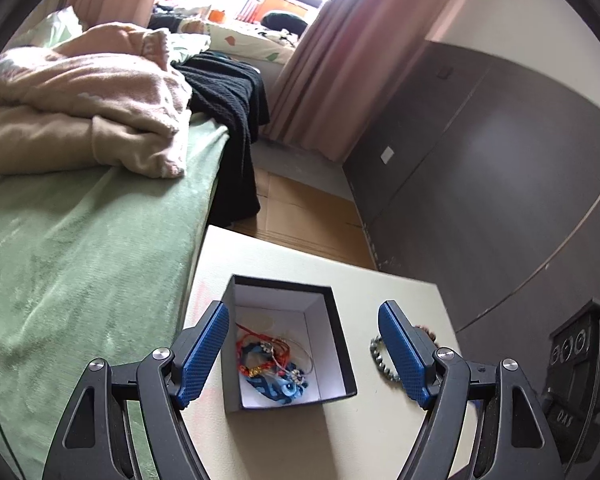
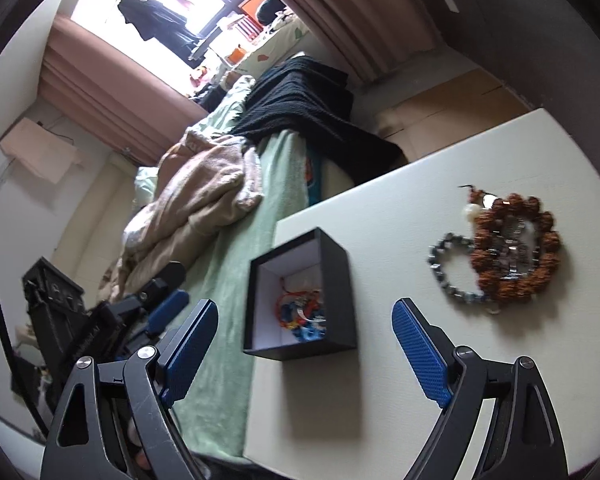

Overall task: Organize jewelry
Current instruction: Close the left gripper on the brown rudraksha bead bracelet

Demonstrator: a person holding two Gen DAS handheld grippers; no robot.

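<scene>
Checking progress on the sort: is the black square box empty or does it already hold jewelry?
Not empty. The lidless black square box holds a tangle of red cord and blue bead bracelets on its white floor.

One black box (image 2: 300,292) is sitting between the tongs; two bead bracelets (image 2: 516,248) are lying right of them.

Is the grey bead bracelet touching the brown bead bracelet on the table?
Touching. The right wrist view shows the grey bead bracelet running under the brown bead bracelet, their loops overlapping.
</scene>
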